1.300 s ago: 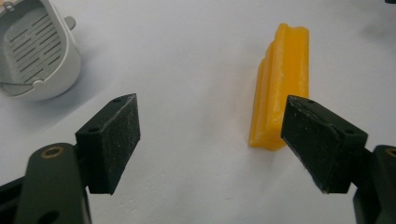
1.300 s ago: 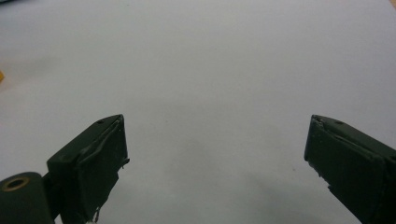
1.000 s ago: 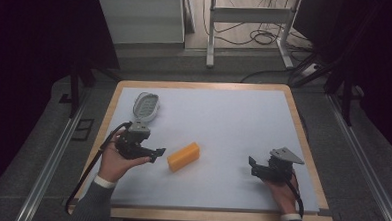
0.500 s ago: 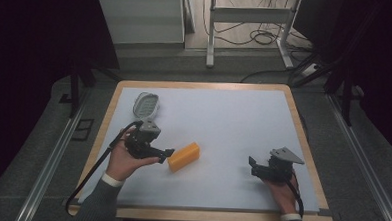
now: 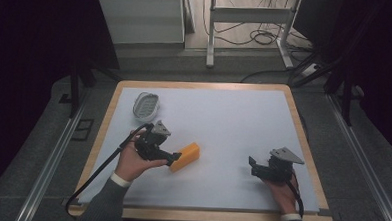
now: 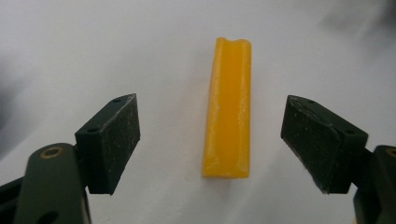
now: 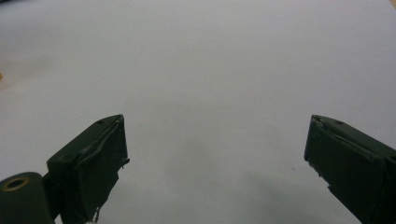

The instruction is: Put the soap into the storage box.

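So the right claw (image 5: 253,165) sits low at the near right of the desk (image 5: 243,122), jaws spread wide over bare white surface. The left claw (image 6: 212,140) is wide too, one jaw on either side of the yellow block (image 6: 229,107), neither touching it. That block lies flat near the middle-left of the desk. Further back at the left, well apart from it, there's a grey soap dish (image 5: 146,104).

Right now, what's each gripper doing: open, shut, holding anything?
Left gripper: open, jaws either side of the yellow block, not gripping it.
Right gripper: open, holding nothing.
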{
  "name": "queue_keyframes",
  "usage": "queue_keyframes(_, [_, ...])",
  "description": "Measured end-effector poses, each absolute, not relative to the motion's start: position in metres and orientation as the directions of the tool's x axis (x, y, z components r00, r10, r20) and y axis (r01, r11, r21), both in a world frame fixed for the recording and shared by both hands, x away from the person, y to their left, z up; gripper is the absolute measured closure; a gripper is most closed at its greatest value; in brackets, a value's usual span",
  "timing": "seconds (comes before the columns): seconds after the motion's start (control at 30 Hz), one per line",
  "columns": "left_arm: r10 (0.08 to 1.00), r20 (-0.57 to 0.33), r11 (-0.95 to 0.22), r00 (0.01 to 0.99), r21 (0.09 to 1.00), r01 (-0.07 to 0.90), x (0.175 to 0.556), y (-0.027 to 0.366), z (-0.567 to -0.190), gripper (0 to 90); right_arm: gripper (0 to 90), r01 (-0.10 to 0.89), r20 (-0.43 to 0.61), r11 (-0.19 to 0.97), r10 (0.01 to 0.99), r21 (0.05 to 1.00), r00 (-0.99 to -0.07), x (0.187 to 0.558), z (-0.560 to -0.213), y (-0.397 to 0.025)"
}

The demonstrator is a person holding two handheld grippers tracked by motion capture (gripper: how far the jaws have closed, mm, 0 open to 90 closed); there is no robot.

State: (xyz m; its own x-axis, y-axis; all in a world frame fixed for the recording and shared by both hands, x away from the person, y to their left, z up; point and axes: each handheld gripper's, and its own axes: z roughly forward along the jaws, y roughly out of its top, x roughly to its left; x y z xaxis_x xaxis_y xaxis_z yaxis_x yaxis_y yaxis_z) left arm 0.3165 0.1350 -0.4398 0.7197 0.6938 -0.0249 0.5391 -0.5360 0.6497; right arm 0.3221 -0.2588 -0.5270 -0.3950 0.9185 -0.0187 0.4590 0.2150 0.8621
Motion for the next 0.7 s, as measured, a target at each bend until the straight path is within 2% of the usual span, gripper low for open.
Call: queue_keyframes(0.7, [0.669, -0.061, -0.580, 0.740, 0.580, 0.572, 0.333, 0.101, -0.466, 21.2, 6.0, 0.457, -0.016, 0.215, 0.916, 0.863, -0.401, 0.322, -0.527, -0.259])
